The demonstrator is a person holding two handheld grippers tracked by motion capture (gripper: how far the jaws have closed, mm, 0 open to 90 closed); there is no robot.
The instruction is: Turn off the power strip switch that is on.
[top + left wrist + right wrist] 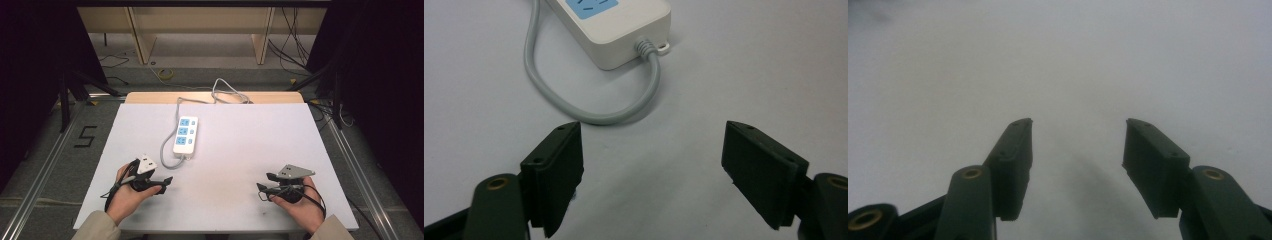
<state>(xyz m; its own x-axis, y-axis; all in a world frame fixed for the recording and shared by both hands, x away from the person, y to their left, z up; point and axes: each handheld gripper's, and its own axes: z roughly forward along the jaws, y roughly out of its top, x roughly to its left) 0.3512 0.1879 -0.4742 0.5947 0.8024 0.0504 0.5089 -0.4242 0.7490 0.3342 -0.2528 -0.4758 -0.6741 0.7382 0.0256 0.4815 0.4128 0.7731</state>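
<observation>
This looks like a lab: a white table (240,150) stands inside black curtains (30,60), with aluminium rails (45,160), loose floor cables (295,45) and a floor mark "5" (86,136).

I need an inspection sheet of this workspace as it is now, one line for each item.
Surface: white table, bare around the strip.
Job's things: power strip, three blue sockets, lying flat.
Clutter: nothing seen.
Grippers: left gripper open, near the strip's cord end; right gripper open, over bare table.
Cables: strip's grey cord loops off the far edge.
Surroundings: wooden frame, floor marking "5", loose floor wires.
</observation>
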